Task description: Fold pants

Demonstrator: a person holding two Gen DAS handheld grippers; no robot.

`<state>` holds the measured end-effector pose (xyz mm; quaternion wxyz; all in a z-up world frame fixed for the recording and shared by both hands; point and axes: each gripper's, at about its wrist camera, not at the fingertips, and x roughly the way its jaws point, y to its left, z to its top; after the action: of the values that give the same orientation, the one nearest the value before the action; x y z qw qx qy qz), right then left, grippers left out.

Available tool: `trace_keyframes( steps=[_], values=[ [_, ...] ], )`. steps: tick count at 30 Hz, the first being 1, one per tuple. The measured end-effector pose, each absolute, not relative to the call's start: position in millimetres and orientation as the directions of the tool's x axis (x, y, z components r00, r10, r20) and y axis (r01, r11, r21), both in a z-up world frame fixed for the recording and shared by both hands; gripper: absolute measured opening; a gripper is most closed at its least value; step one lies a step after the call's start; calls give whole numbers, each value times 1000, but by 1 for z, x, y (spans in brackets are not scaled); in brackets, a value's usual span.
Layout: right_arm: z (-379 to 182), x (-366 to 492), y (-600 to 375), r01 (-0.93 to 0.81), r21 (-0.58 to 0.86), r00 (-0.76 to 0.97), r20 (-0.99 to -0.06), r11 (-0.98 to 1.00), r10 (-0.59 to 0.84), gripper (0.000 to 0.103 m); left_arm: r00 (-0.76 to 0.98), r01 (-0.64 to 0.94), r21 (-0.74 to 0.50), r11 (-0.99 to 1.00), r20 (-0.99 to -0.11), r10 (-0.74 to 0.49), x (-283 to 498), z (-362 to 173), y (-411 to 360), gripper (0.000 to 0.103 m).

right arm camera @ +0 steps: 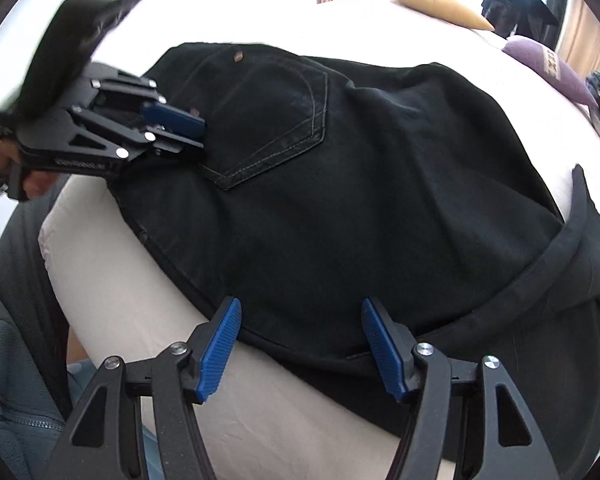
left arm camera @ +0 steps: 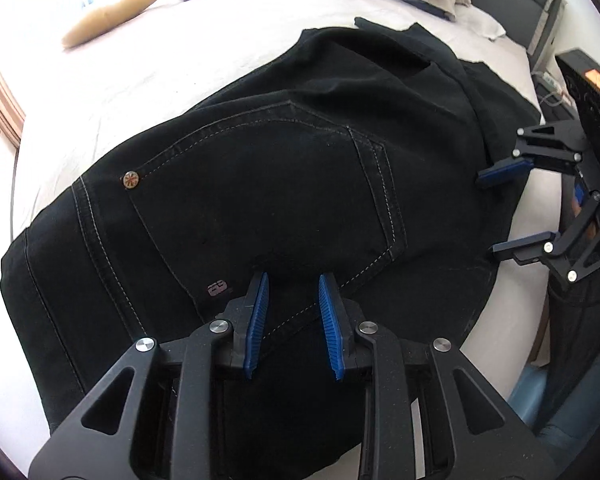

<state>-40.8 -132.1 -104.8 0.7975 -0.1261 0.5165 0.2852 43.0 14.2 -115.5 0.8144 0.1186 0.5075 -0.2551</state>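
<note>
Left-wrist view: black pants (left arm camera: 300, 168) are seen spread seat-up on a white bed (left arm camera: 180, 60), directly beneath the left tongs (left arm camera: 292, 308), whose jaws stand narrowly parted with nothing gripped. The right tongs (right arm camera: 300, 340), opened wide and empty, are poised at the near hem, seemingly so a fresh fold can be started.

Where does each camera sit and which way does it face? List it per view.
Left wrist: on the left gripper, looking down over the black pants on the bed; right gripper at right.
Right wrist: on the right gripper, at the pants' near edge; hand holding the left gripper at left.
Shared: pants, bed, yellow pillow.
</note>
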Motion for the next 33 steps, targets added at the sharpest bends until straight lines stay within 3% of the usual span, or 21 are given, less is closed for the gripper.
trace_keyframes(
  steps=[3, 7, 11, 13, 17, 23, 28, 33],
  values=[
    [-95, -41, -141, -568, 139, 314, -875, 811, 370, 66, 367, 503, -50, 863, -891, -266, 48, -95, 17, 25],
    [-94, -30, -146, -526, 215, 341, -833, 823, 435, 66, 414, 516, -85, 852, -846, -335, 60, -70, -1, 25],
    [-120, -26, -143, -512, 185, 299, -877, 839, 375, 67, 353, 537, -25, 843, -901, -251, 77, -102, -34, 25],
    [-111, -32, -153, -503, 199, 304, -870, 841, 388, 67, 394, 553, 27, 833, -889, -232, 74, -105, -38, 25],
    [-69, -29, -208, -385, 256, 421, -806, 887, 416, 66, 378, 552, -18, 834, -886, -269, 75, -79, -40, 25],
    [-35, 70, -312, -63, 188, 582, -791, 980, 189, 65, 387, 572, -89, 815, -847, -364, 105, -58, -89, 25],
    [-51, 154, -340, 55, 111, 527, -847, 992, 66, 65, 307, 491, -162, 856, -887, -344, 134, -100, -109, 25],
    [-96, 209, -334, 83, 35, 436, -900, 996, -5, 64, 287, 482, -188, 856, -889, -357, 144, -102, -112, 25]
  ],
)
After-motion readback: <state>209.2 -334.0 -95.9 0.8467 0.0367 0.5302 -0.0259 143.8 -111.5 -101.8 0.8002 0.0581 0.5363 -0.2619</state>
